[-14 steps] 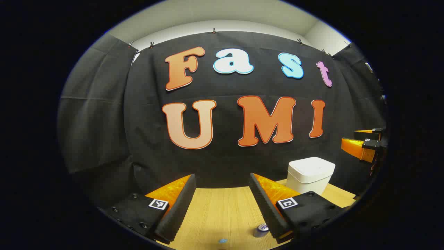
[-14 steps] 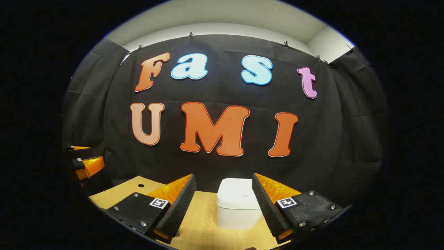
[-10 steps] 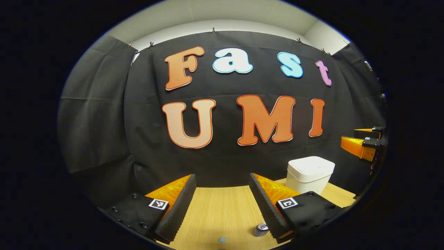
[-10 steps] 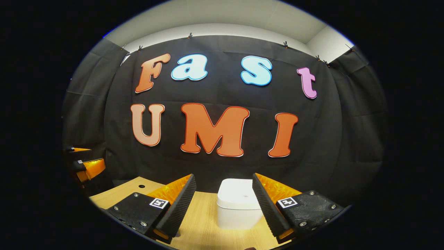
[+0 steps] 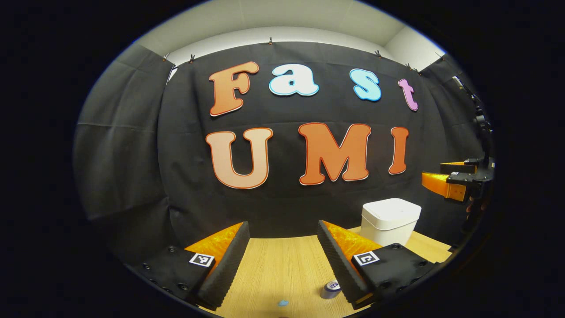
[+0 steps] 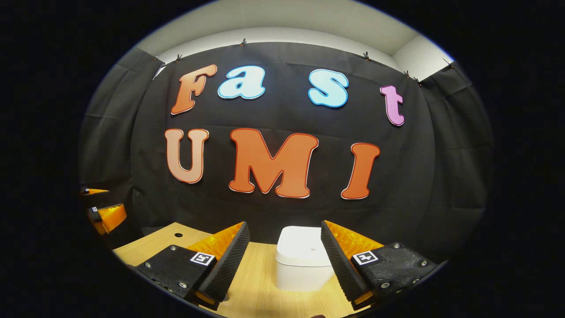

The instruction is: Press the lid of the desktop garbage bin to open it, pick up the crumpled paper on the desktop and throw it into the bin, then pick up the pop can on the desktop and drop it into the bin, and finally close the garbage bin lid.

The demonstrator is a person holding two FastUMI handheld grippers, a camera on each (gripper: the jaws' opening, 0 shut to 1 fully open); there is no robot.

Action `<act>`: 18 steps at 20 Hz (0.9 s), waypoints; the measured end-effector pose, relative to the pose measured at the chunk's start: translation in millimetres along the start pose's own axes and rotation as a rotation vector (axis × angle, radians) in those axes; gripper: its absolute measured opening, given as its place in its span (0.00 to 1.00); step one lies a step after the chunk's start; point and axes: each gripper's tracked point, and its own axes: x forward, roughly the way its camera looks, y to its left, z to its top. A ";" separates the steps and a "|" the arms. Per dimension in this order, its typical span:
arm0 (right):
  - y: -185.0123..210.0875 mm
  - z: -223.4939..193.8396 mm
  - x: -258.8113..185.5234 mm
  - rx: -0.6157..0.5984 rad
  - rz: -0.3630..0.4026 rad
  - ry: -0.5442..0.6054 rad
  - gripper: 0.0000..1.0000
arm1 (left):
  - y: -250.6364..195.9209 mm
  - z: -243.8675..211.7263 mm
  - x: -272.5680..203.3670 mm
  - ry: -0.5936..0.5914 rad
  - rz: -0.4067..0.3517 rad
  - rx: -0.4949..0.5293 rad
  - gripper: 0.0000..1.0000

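Both grippers spread and empty, right gripper (image 6: 282, 260) facing the lidded bin (image 6: 303, 258), can (image 5: 330, 289) by left gripper (image 5: 282, 260); off-centre press risks shoving the bin.

I can read nothing here: the pop can (image 5: 330, 289) label is too small, and the square markers on my grippers carry only patterns.

White bin (image 6: 303, 260), pale wood-grain desktop (image 5: 282, 269), blue-and-silver can (image 5: 330, 289).
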 end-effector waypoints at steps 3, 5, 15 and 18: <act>-0.5 -0.9 4.3 -0.001 -0.023 0.010 0.98 | 5.1 -2.8 -0.6 0.003 -0.002 0.012 0.97; -1.2 -2.6 8.6 -0.007 -0.045 0.015 0.97 | 5.4 -6.0 -1.1 0.011 -0.012 0.013 0.99; -11.9 -11.8 46.1 0.007 -0.032 0.046 0.82 | 12.6 -12.5 3.1 0.041 0.020 0.030 0.96; -24.7 -12.8 65.8 0.005 -0.027 0.044 0.69 | 11.0 -11.2 8.9 0.039 0.034 0.041 0.99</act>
